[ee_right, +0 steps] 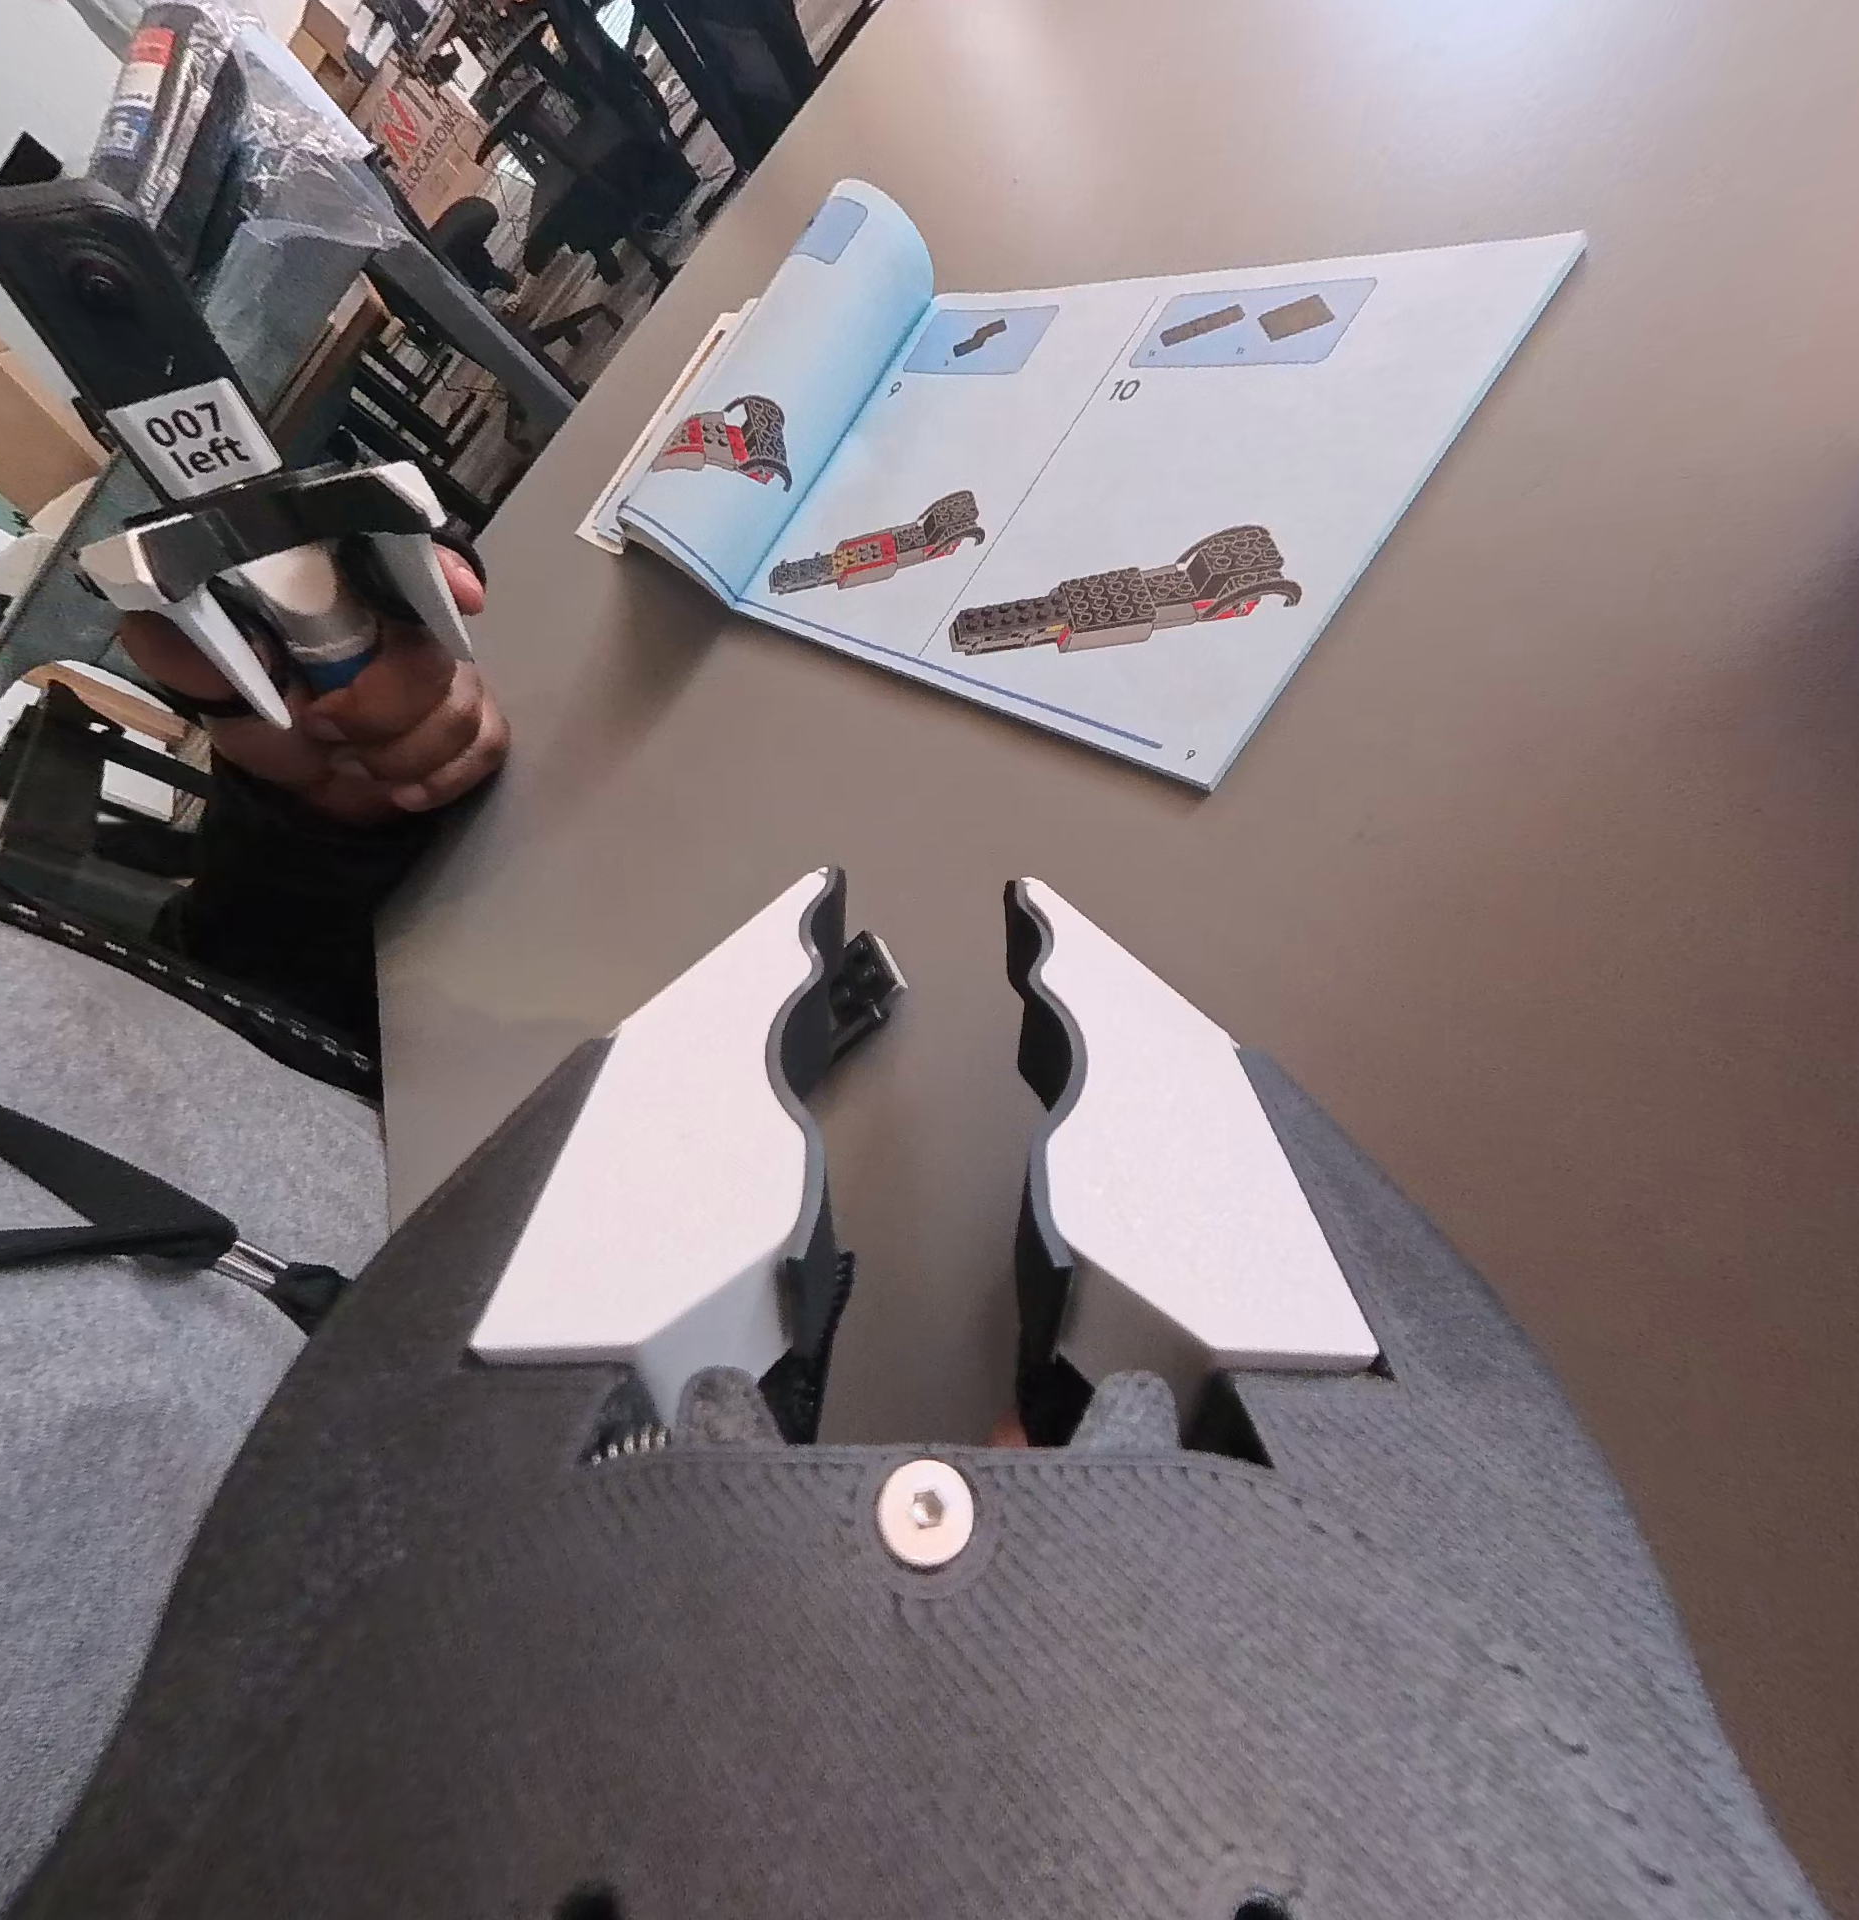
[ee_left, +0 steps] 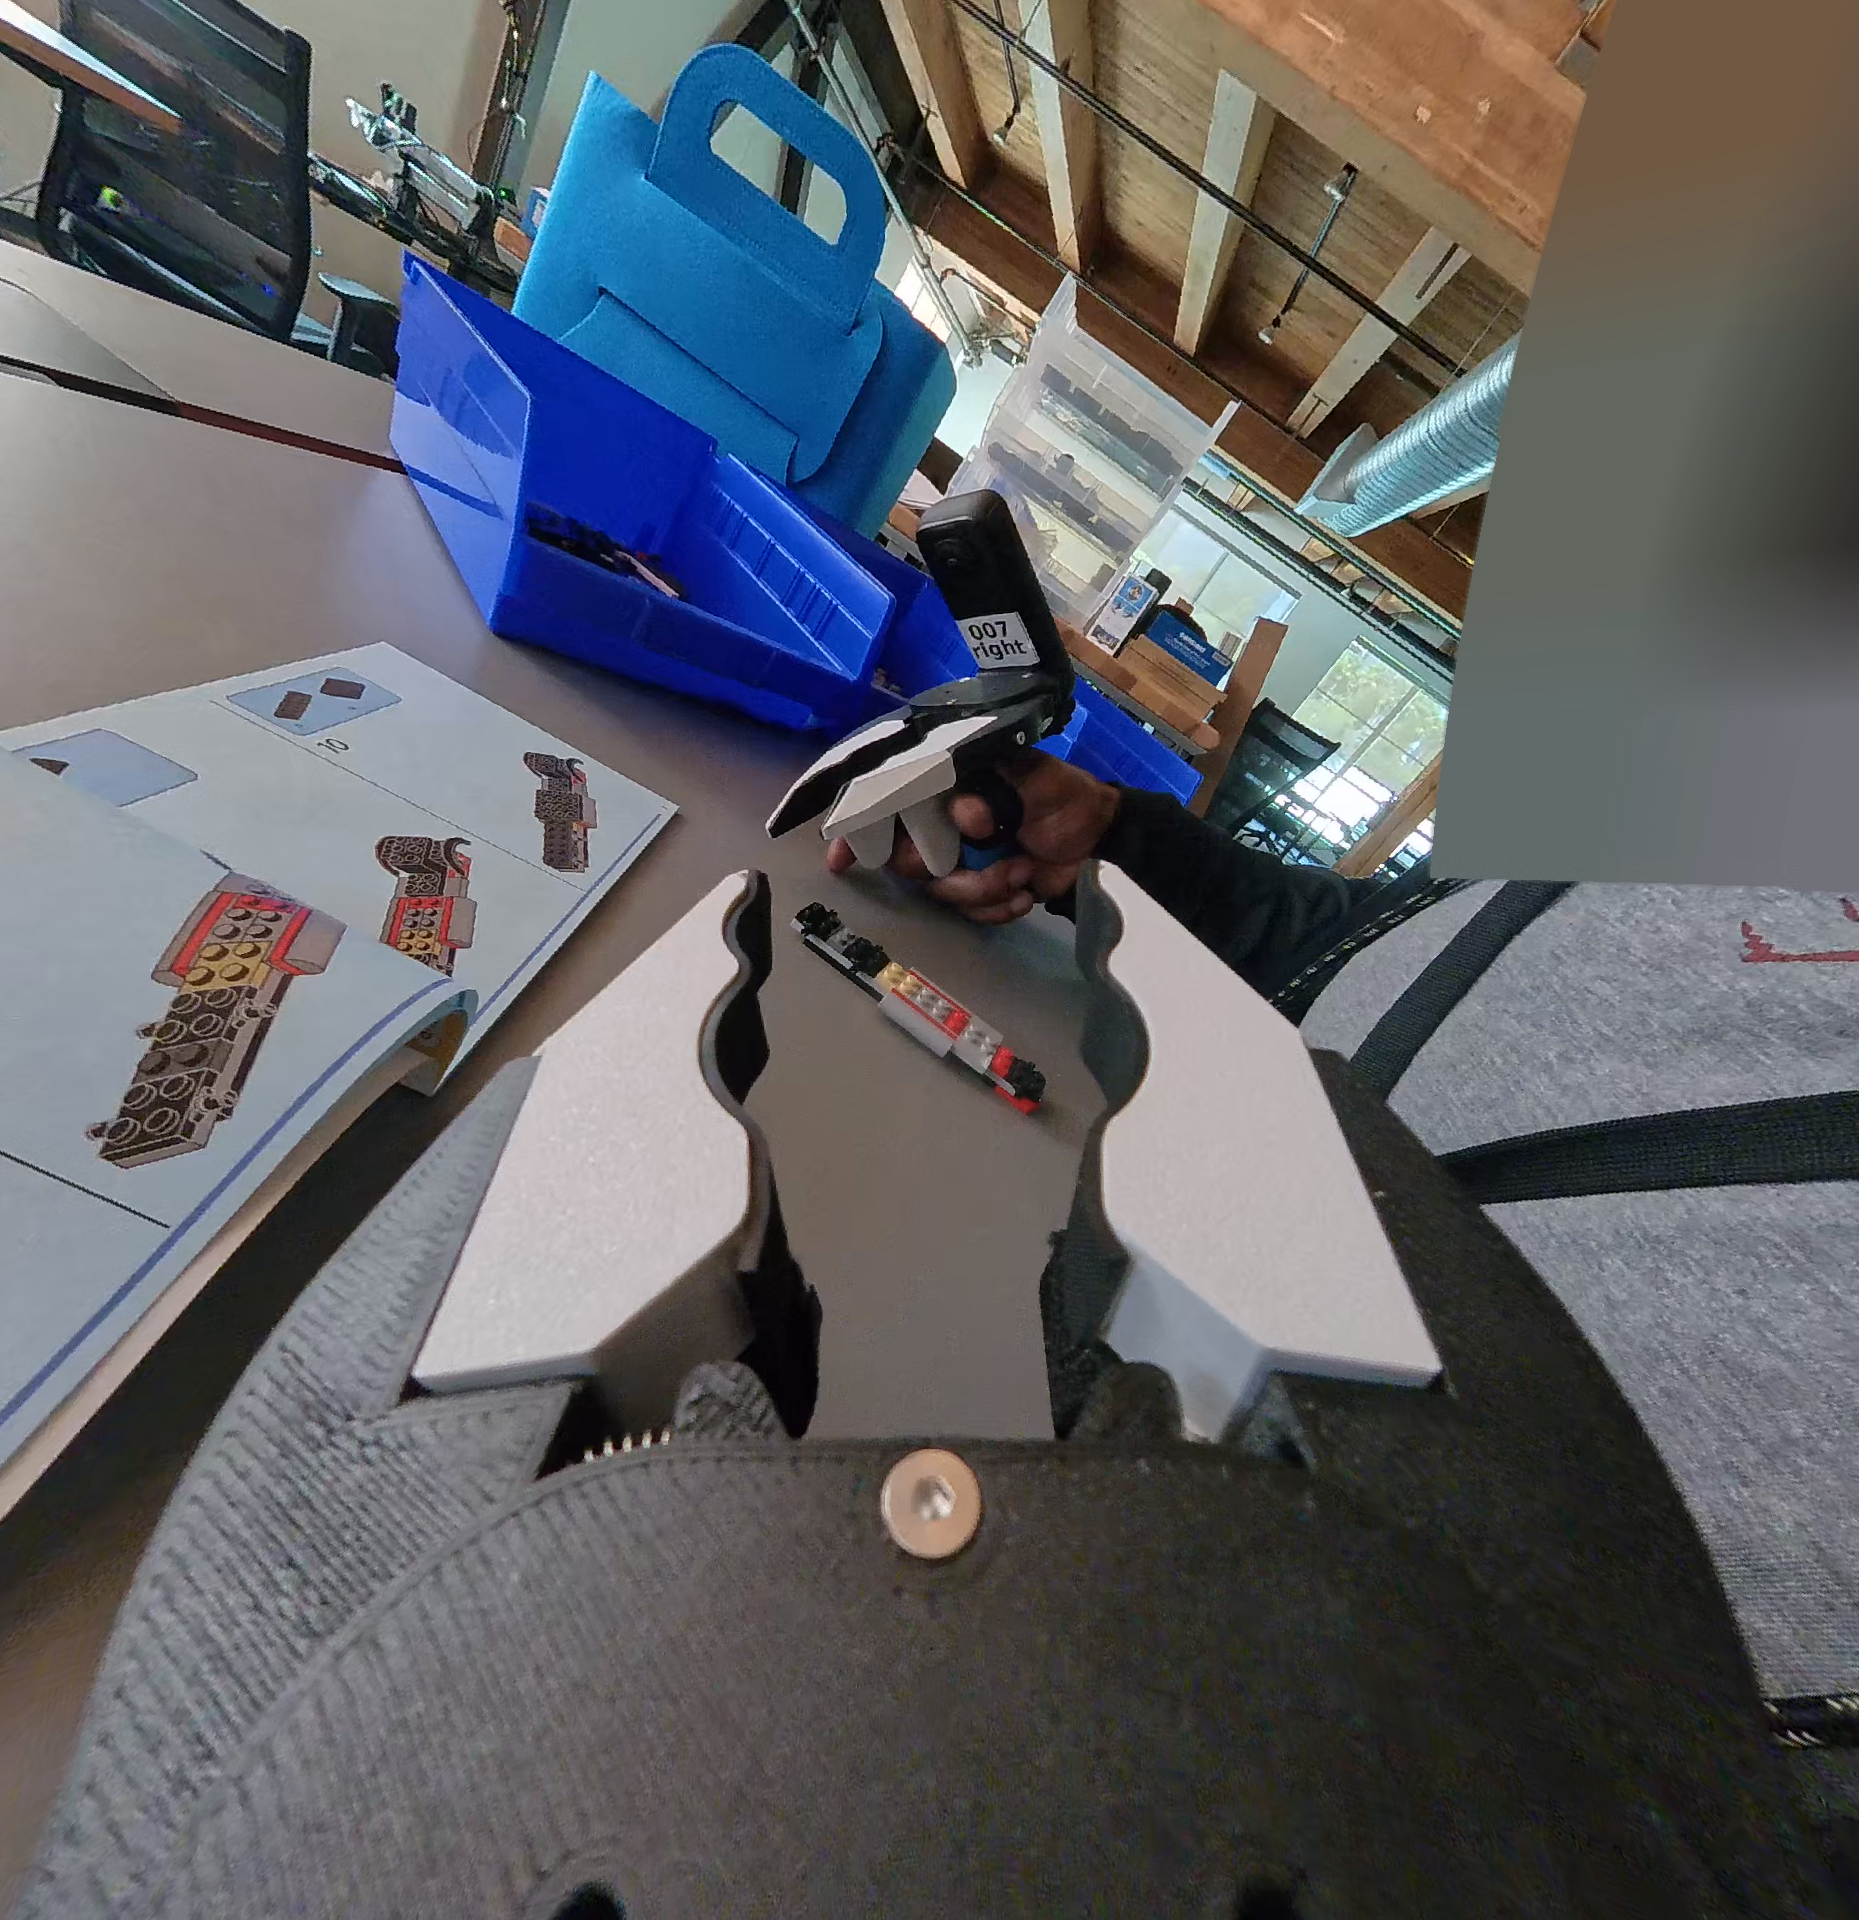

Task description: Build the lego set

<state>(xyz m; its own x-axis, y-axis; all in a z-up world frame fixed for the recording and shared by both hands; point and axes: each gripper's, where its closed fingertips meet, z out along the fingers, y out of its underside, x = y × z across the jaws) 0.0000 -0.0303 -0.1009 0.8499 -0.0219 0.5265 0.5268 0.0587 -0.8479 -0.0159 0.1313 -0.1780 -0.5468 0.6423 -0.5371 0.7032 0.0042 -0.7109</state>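
A long, narrow lego assembly (ee_left: 917, 1006) of black, grey, tan and red bricks lies flat on a grey table (ee_left: 229, 540), framed between the spread, empty fingers of the left gripper (ee_left: 920, 925). The left wrist view alone shows blue bins (ee_left: 634, 520) and a blue felt bag (ee_left: 738, 281) beyond. The right gripper (ee_right: 925, 914) (fingers apart, holding nothing) hides most of the assembly in its own view, which shows the open instruction booklet (ee_right: 1164, 499) more fully.
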